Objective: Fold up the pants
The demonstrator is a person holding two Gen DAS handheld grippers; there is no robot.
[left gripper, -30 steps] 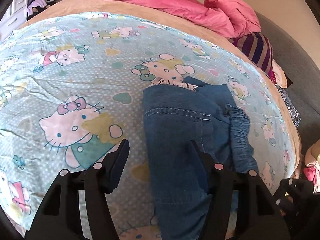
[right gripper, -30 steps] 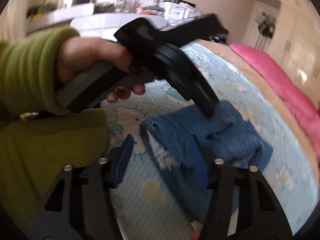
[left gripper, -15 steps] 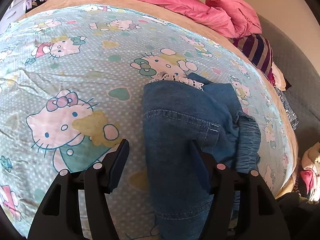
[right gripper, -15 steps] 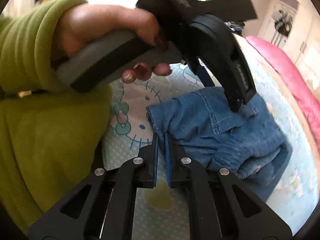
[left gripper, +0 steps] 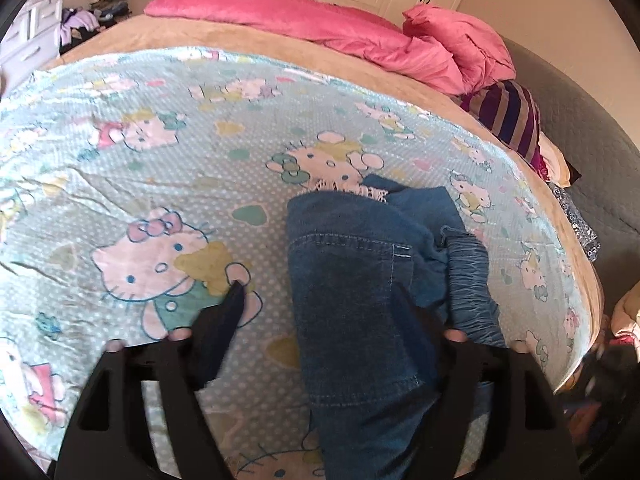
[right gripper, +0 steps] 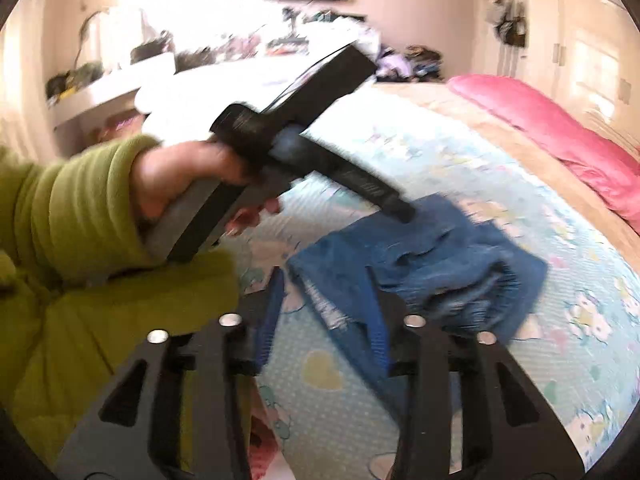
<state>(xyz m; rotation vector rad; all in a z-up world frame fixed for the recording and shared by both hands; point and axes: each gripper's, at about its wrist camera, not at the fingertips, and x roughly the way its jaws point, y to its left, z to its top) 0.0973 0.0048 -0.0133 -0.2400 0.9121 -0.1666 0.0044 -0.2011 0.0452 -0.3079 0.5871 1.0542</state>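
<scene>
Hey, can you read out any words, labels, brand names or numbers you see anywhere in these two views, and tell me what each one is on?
No text can be read in either view.
Left gripper: pale lettering on its black finger, too blurred to read.
Bedspread: cartoon cats, hearts and dots, no words.
Pants: stitching only, no label showing.
Clutter on the white counter: too blurred to tell.
</scene>
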